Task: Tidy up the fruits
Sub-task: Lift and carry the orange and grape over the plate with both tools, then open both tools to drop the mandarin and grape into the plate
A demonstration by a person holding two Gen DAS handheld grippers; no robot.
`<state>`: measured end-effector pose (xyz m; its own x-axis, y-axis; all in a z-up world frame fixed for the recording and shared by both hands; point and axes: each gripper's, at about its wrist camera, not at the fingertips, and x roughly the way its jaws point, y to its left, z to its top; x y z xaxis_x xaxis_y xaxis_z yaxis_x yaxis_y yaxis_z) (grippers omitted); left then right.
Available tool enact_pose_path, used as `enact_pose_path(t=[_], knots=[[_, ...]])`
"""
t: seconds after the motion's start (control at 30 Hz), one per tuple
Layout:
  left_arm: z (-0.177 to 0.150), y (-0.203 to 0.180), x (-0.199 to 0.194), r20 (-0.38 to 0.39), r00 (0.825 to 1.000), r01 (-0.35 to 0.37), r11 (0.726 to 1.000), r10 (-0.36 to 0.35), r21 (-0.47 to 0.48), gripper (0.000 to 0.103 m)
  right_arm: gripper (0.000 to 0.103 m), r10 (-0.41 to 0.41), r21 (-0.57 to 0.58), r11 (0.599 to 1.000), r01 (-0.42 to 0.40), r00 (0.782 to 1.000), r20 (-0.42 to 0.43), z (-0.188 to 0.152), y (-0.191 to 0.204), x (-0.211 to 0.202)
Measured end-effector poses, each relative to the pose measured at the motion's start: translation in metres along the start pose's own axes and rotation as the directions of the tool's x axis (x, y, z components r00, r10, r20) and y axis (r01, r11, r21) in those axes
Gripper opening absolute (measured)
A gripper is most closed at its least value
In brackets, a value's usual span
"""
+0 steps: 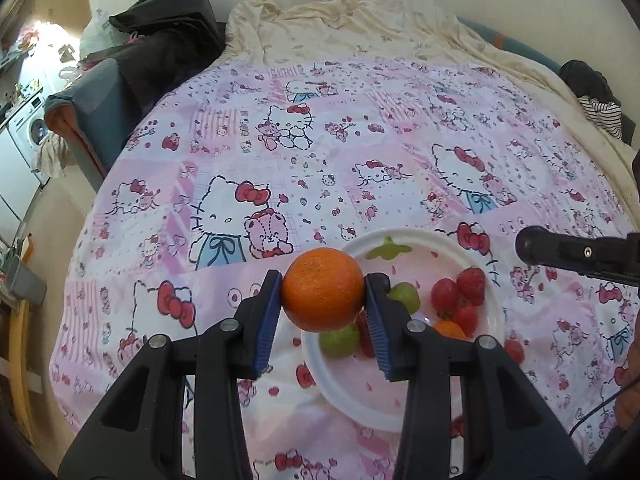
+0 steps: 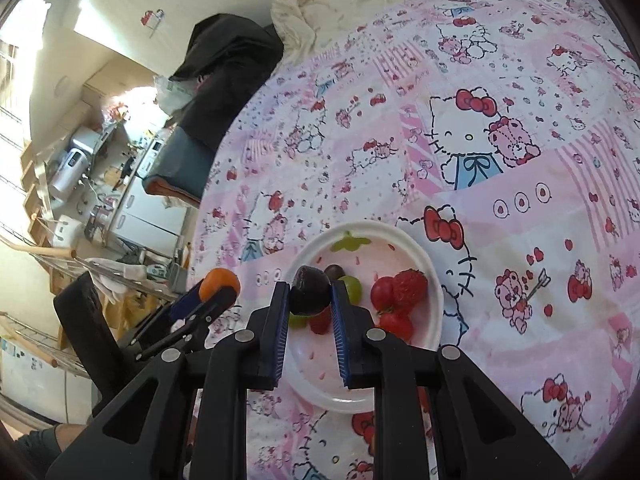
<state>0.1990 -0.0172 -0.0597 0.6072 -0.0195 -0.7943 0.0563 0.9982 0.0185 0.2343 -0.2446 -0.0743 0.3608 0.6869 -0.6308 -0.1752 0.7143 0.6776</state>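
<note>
**A:** why's the left gripper (image 1: pixel 323 300) just hanging there clamped on the orange (image 1: pixel 322 289)?

**B:** Looks lifted off the white plate (image 1: pixel 494 312), probably to sort it away from the strawberries (image 1: pixel 460 294) and green grapes (image 1: pixel 405 297) left in it. Right gripper (image 2: pixel 309 300) is pinched on a dark fruit (image 2: pixel 310 290) above the same plate, maybe a plum, too dim to say.

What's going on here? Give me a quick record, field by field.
left gripper: shut on an orange, held above the plate's edge
right gripper: shut on a dark plum, over the plate
plate: white, holds strawberries, green grapes, a dark grape
surface: pink Hello Kitty bedsheet
</note>
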Motion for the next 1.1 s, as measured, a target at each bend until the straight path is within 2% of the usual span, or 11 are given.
enact_pose_path(t=[0.17,0.4,0.67,1.1], knots=[[0.000,0.002,0.019,-0.042,0.999,0.030,0.999,-0.031,-0.026,0.037,0.022,-0.016,0.014,1.000,0.016,0.999,-0.040,0.002,-0.011,0.017],[-0.012,-0.011,0.030,-0.098,0.993,0.065,0.998,-0.066,-0.012,0.037,0.022,-0.033,0.023,0.999,0.036,0.994,-0.106,-0.007,-0.016,0.040],[-0.026,-0.023,0.035,-0.153,0.987,0.051,0.998,-0.045,0.033,0.038,0.023,-0.092,-0.014,0.996,0.091,0.986,-0.142,-0.016,-0.016,0.053],[-0.030,-0.028,0.039,-0.177,0.983,0.047,0.998,-0.039,0.042,0.039,0.025,-0.069,-0.002,0.998,0.069,0.986,-0.150,-0.016,-0.016,0.053]])
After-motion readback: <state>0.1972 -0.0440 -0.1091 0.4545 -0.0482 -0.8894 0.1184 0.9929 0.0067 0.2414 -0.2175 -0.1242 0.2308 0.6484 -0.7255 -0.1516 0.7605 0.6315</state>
